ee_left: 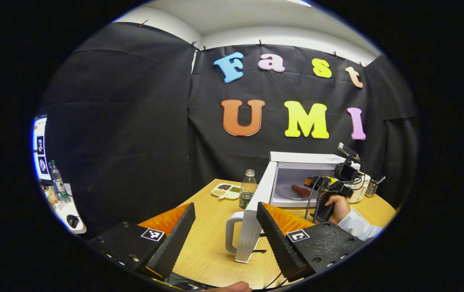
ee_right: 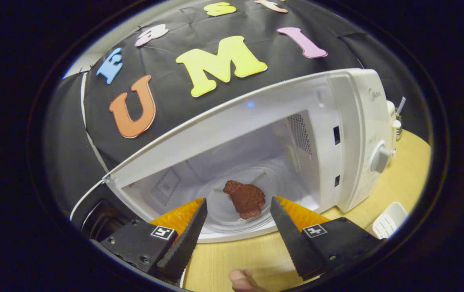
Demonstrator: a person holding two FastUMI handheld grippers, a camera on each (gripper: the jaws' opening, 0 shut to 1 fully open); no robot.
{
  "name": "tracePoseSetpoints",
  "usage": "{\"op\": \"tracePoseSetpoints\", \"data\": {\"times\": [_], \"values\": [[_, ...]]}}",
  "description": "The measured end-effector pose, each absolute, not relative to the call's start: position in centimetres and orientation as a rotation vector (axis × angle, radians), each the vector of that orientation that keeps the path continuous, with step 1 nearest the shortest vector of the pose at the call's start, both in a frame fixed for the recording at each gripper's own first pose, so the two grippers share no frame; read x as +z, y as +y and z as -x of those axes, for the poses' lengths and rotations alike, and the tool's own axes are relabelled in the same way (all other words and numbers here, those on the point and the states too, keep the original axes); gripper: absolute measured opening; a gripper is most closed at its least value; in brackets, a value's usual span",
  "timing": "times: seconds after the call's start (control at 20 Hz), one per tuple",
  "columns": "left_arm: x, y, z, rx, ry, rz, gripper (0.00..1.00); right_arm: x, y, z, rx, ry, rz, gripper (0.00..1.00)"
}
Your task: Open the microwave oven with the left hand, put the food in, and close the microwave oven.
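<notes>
Standing wide apart over the wooden table (ee_left: pixel 207 247), the fingers of the left gripper (ee_left: pixel 225 227) hold nothing; the open microwave door (ee_left: pixel 256 219) juts edge-on between them, its handle (ee_left: pixel 232 235) just ahead of the fingertips and not touched by either. Beyond the door, ahead and to that gripper's right, the white microwave oven (ee_left: pixel 308 162) gapes open, a brown piece of food (ee_left: pixel 300 190) lying on the turntable inside. A hand (ee_left: pixel 339 207) in a pale sleeve holds the right gripper (ee_left: pixel 317 183) at the oven's mouth.

From the right gripper view, the right gripper (ee_right: pixel 236 221) is likewise spread wide and empty, poised at the cavity's front edge, with the food (ee_right: pixel 244 198) resting on the glass turntable (ee_right: pixel 232 227) just ahead, between the finger lines but clear of both. The control knob (ee_right: pixel 379 159) sits off to that gripper's right.

Farther ahead of the left gripper (behind the door) stand a clear bottle (ee_left: pixel 248 188) and a divided snack tray (ee_left: pixel 226 190).
</notes>
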State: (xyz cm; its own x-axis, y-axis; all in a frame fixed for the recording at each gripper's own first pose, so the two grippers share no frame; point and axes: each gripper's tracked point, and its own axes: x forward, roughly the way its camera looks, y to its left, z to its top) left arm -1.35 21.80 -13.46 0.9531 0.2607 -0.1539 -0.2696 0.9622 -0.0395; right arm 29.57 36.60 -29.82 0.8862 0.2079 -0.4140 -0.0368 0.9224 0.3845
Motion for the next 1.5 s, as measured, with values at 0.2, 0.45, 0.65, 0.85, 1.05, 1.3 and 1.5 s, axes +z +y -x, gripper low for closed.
{"op": "tracePoseSetpoints", "data": {"times": [0.2, 0.45, 0.65, 0.85, 1.05, 1.3, 1.5], "values": [[-14.1, 23.1, 2.0, 0.292, 0.146, 0.07, 0.94, -24.7, 33.6, -24.7, 0.195, 0.391, -0.29, 1.0], [-16.3, 25.3, 2.2, 0.329, 0.17, 0.099, 0.94, -19.5, 27.2, -17.5, 0.232, 0.277, -0.153, 1.0], [-17.0, 27.4, 2.7, 0.336, 0.161, 0.144, 0.49, -15.8, 23.0, -12.4, 0.266, 0.19, -0.12, 0.99], [-17.8, 29.2, 3.0, 0.384, 0.147, 0.148, 0.0, -13.8, 19.7, -10.7, 0.255, 0.169, -0.084, 1.0], [-16.8, 28.3, 2.7, 0.344, 0.104, 0.143, 0.0, -13.0, 18.3, -9.4, 0.272, 0.174, -0.075, 0.99], [-18.5, 28.7, 0.1, 0.319, 0.108, 0.158, 0.0, -12.4, 17.3, -8.2, 0.289, 0.166, -0.048, 0.99], [-20.2, 27.1, -1.8, 0.272, 0.143, 0.184, 0.0, -12.6, 16.1, -7.7, 0.281, 0.165, -0.033, 0.99]]}}
